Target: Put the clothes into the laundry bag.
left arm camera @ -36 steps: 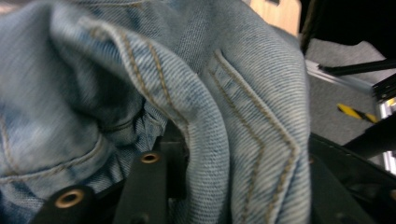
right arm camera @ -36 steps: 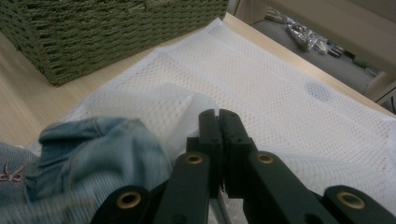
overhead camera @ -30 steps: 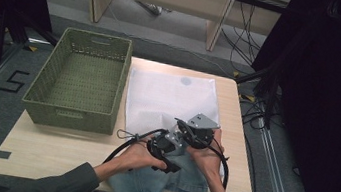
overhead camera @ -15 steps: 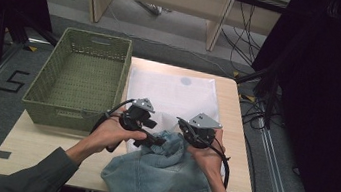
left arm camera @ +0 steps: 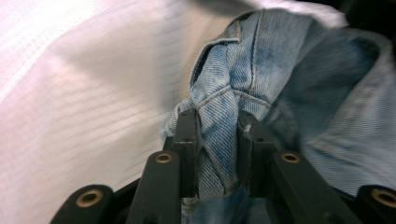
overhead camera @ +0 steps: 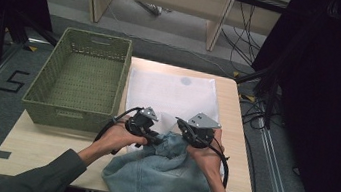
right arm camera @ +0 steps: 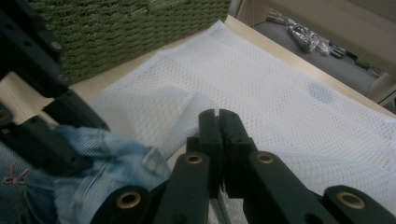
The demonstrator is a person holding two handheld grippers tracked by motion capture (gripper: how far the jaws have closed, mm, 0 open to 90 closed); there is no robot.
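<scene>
We hold a gripper in each hand over the bench (overhead camera: 44, 151). The blue jeans (overhead camera: 157, 177) lie crumpled on the near side of the bench, right in front of us, and part of them hangs over the near edge. The top of the jeans rests on the near end of the white mesh bag (overhead camera: 171, 93), which lies flat in the middle of the bench.

Our left gripper (overhead camera: 152, 137) is at the left side of the jeans. Its fingers (left arm camera: 187, 140) have just been closing, and now they pinch a thick fold of the jeans with a seam in it. The cloth is bunched up tight between them.

Our right gripper (overhead camera: 181, 129) is at the top right of the jeans, close beside the left one. Its fingers (right arm camera: 210, 135) are pressed together. In the right gripper view a bit of the white mesh bag's edge rises up to them, so they seem to hold it, but the cloth right at the tips is hard to see.

The green basket (overhead camera: 40, 93) stands on the left of the bench, just beside the bag.
</scene>
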